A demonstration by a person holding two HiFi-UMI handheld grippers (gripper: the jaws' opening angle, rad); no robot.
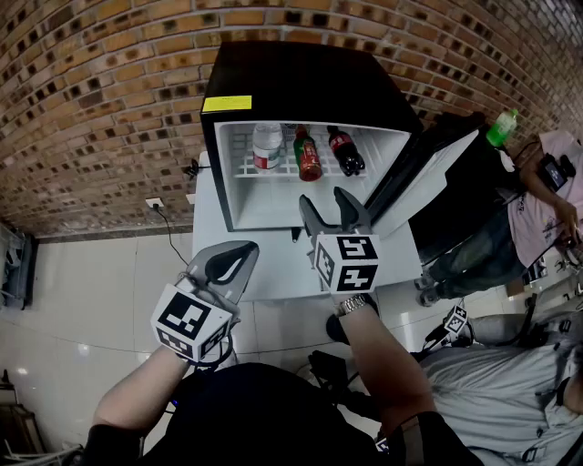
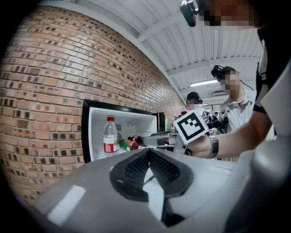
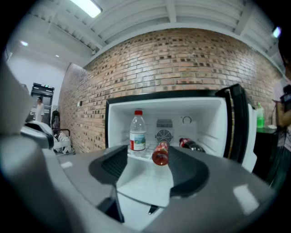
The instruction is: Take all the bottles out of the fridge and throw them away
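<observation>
If the right gripper [image 3: 145, 169], jaws spread and empty, nudges the lying red-labelled plastic bottle [image 3: 160, 153], it may roll against the dark cola bottle [image 3: 193, 144]; the left gripper [image 2: 149, 153] has its jaws pressed together on nothing.

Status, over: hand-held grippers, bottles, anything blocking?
Right hand-held gripper open, empty, before fridge. Left hand-held gripper shut, empty. Water bottle upright, red bottle and cola bottle lying on shelf. Nothing blocking.

Even, bright light is cast by ceiling strip lights [image 3: 86, 6] — shadows are soft; edges are bowed and darkened by fisheye distortion, the foreground blurred.
</observation>
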